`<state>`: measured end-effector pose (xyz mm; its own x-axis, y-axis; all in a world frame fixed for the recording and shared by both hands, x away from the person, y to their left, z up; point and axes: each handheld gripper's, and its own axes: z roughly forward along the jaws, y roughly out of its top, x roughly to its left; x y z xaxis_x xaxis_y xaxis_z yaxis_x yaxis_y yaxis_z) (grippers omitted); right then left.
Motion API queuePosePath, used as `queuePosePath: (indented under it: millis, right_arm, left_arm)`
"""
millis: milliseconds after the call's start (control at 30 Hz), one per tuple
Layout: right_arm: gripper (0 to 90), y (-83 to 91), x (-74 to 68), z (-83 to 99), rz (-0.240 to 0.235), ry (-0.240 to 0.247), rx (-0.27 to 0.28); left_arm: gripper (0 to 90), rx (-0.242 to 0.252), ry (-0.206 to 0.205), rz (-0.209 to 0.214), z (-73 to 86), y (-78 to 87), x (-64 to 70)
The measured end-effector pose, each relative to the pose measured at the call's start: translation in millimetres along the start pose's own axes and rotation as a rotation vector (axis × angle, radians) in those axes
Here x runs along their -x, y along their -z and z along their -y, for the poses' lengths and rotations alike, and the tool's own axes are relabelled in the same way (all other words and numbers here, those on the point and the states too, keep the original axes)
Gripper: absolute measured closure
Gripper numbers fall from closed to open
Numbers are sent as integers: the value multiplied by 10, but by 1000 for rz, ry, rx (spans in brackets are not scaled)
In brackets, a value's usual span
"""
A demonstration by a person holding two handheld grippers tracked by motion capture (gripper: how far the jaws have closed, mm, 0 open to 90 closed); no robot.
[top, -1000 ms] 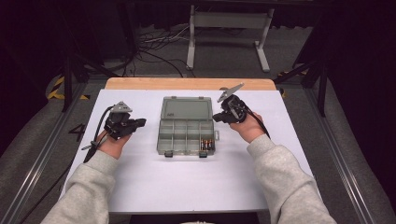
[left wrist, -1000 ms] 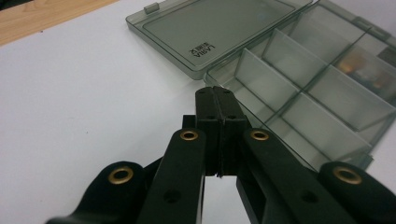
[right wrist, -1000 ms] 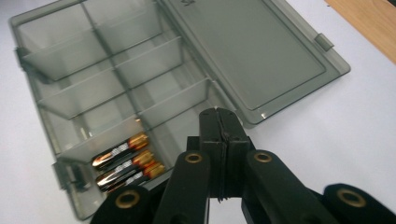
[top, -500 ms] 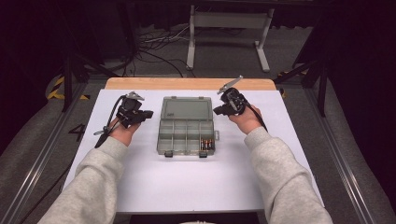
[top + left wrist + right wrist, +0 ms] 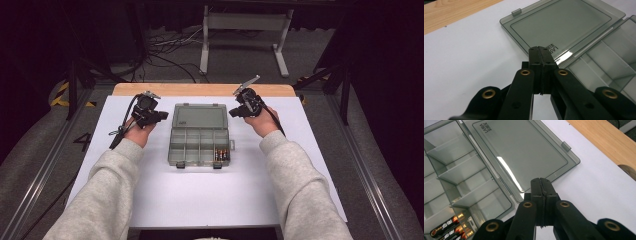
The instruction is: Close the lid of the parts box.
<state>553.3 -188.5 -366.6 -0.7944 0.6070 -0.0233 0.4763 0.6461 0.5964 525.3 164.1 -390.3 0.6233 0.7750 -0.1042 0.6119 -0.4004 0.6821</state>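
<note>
A grey see-through organizer box lies open in the middle of the white table, its lid folded back flat toward the far side. Several batteries lie in its near right compartment. My left gripper hovers at the lid's left edge, shut with nothing in it; its tips sit just over the lid. My right gripper is at the lid's right edge, also shut and empty, tips above the lid's near corner. The batteries show at the lower left of the right gripper view.
A white mat covers the table, with a bare wooden strip along the far edge. Beyond it stand a metal frame and cables on the floor. Box compartments other than the battery one look empty.
Both hands have moved away from me toward the far side and inward, from beside the box's tray to either side of the folded-back lid. The box has not moved.
</note>
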Motion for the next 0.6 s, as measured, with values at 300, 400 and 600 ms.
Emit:
queuePosePath:
  millis: [300, 400, 600]
  right_arm:
    - [900, -206, 16, 33, -17, 0, -58]
    - [900, -266, 15, 35, -19, -1, -72]
    - [900, -335, 51, 65, -15, -13, -99]
  left_arm:
    - [895, -35, -10, 0, -4, -168, -49]
    - [896, -46, 3, -1, -4, -215, -64]
    - [895, -70, 16, -16, 28, -312, -146]
